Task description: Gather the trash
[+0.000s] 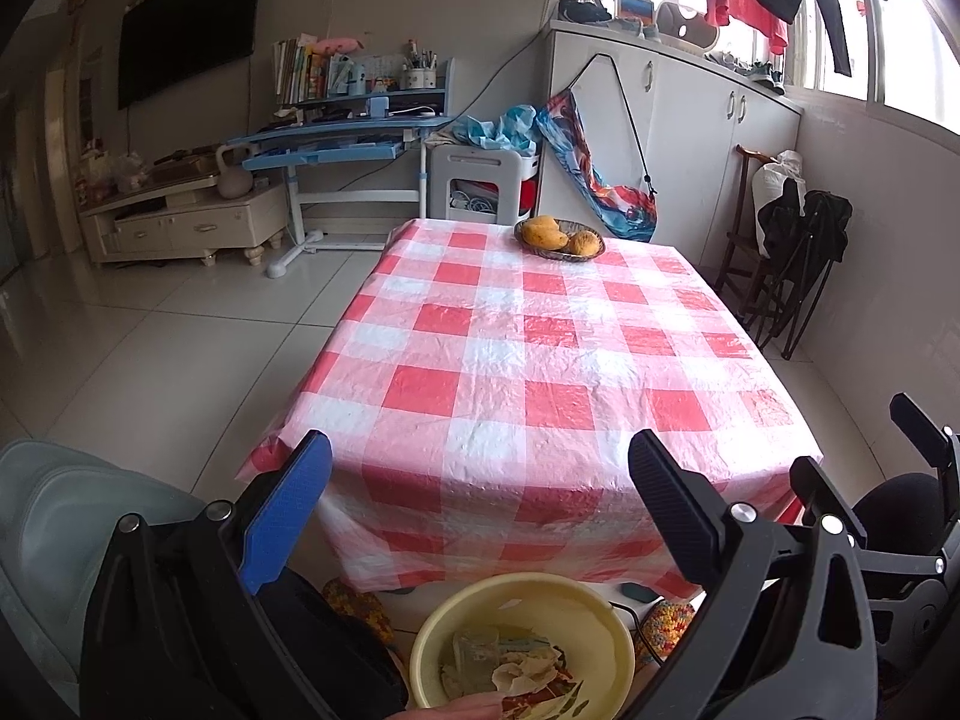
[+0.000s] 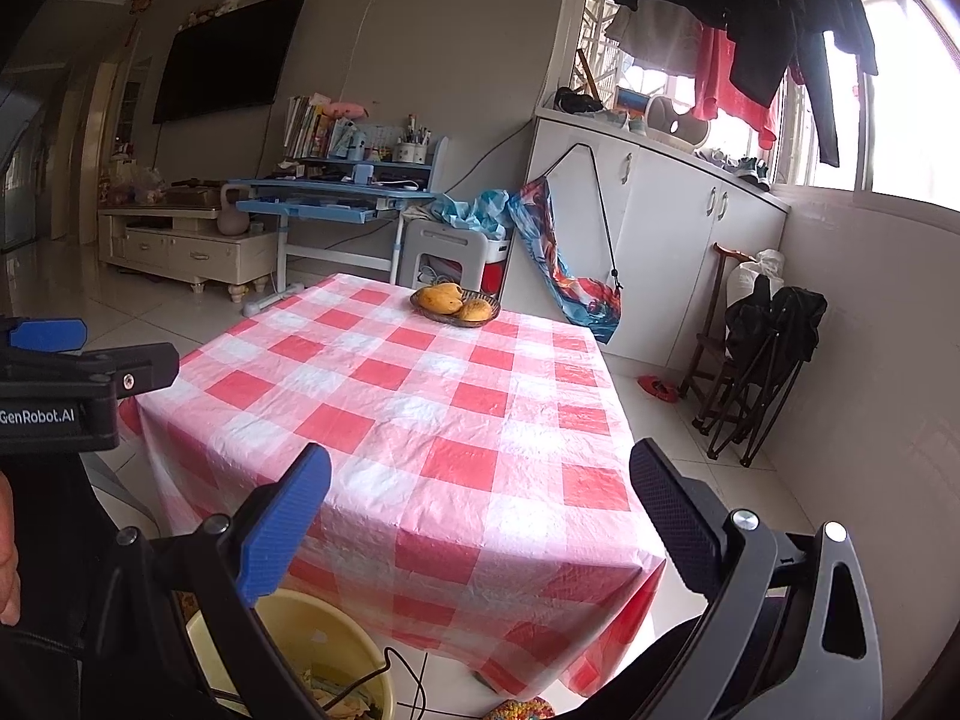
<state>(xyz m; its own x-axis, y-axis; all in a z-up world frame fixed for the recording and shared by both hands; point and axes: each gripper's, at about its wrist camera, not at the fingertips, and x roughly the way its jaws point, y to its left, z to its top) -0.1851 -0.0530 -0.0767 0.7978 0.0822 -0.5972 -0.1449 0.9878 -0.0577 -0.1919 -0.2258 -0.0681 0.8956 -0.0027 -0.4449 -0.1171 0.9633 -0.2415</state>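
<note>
A yellow basin [image 1: 612, 648] sits low in front of the table and holds trash [image 1: 510, 669]: crumpled paper, peels and a clear plastic piece. It also shows in the right wrist view [image 2: 312, 630], partly hidden by the blue finger. My left gripper [image 1: 480, 498] is open and empty above the basin, at the table's near edge. My right gripper [image 2: 480, 510] is open and empty over the table's near corner. The right gripper shows at the right edge of the left wrist view [image 1: 864, 468]. The left gripper shows at the left edge of the right wrist view [image 2: 90, 360].
A table with a red and white checked cloth [image 1: 540, 360] carries a dish of mangoes [image 1: 561, 235] at its far end. A grey chair [image 1: 72, 540] stands at the left. Folded chairs [image 2: 762, 360] lean on the right wall. A blue desk [image 1: 348, 138] and white cabinets [image 1: 690, 132] stand behind.
</note>
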